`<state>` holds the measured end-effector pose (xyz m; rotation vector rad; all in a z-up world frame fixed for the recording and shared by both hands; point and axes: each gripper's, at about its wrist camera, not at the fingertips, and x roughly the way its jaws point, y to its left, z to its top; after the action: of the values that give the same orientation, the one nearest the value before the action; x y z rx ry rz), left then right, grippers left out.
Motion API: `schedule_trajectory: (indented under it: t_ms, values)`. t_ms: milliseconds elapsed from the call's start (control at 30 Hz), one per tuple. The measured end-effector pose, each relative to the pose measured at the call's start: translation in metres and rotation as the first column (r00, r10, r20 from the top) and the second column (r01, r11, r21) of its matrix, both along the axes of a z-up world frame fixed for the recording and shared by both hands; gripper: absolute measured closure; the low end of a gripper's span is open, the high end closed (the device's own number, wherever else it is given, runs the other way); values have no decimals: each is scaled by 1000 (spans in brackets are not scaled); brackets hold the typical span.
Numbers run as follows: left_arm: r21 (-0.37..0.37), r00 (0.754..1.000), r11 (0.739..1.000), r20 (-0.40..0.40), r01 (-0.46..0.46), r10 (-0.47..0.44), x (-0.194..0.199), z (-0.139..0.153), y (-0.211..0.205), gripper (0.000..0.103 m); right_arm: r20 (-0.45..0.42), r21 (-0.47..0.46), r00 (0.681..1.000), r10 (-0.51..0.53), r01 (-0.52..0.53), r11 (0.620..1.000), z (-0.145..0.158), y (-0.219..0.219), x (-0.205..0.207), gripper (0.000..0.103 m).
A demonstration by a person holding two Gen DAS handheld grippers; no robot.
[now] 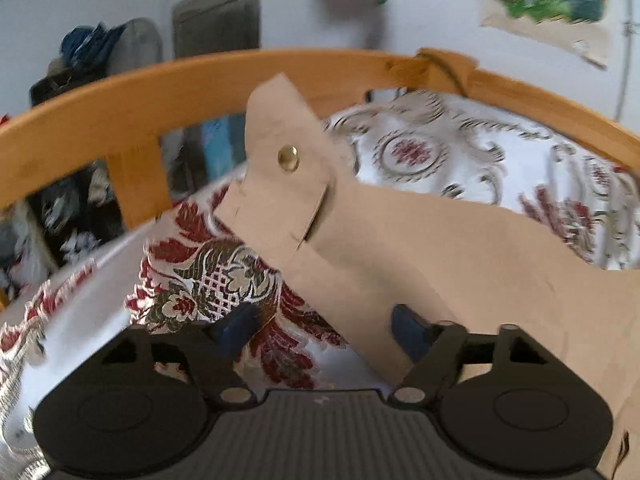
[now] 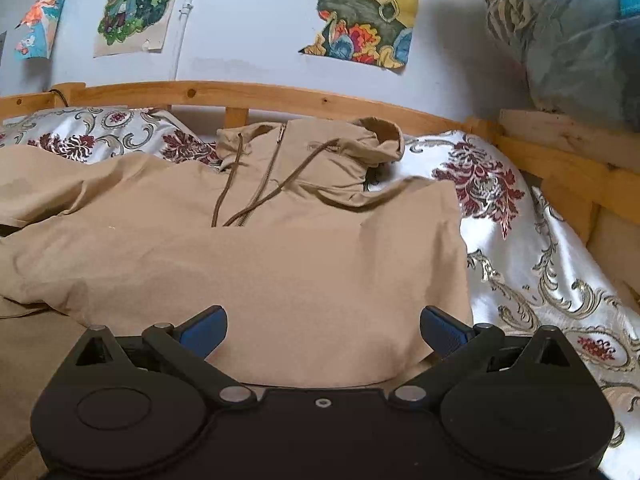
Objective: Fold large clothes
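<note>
The tan jacket (image 2: pixel 248 264) looks soft and floppy – best pinched at a cuff (image 1: pixel 280 168) or hem – while both the left gripper (image 1: pixel 320 326) and right gripper (image 2: pixel 322 326) stand apart, empty.

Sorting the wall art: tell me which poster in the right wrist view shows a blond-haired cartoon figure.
The middle poster, left of the white wall pipe: a blond figure amid green foliage. The left one is orange and blue; the right one shows a landscape with flowers.
</note>
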<state>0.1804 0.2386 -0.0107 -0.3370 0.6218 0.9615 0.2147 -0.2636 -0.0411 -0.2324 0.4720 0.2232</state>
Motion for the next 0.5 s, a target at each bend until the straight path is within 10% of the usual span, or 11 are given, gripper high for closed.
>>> schedule_trajectory:
  t_ms: [100,300,400,500]
  values:
    - [55,1000,998,-1,30,-30,2,2,-12,79,-12,-9,999,-36,35,999,-3,0,3,1]
    - [266,990,958,61,108,-128,-1,34,-57,99,8,-8,999,-47,47,999,0,-2,0,1]
    - [408,958,887,85,217,-273,3,65,-96,100,28,3,999,-42,42,999,5,-3,-3,1]
    - [570,882,739,52,358,-468,9,93,-155,100,46,12,998,-47,46,999,11,-6,-5,1]
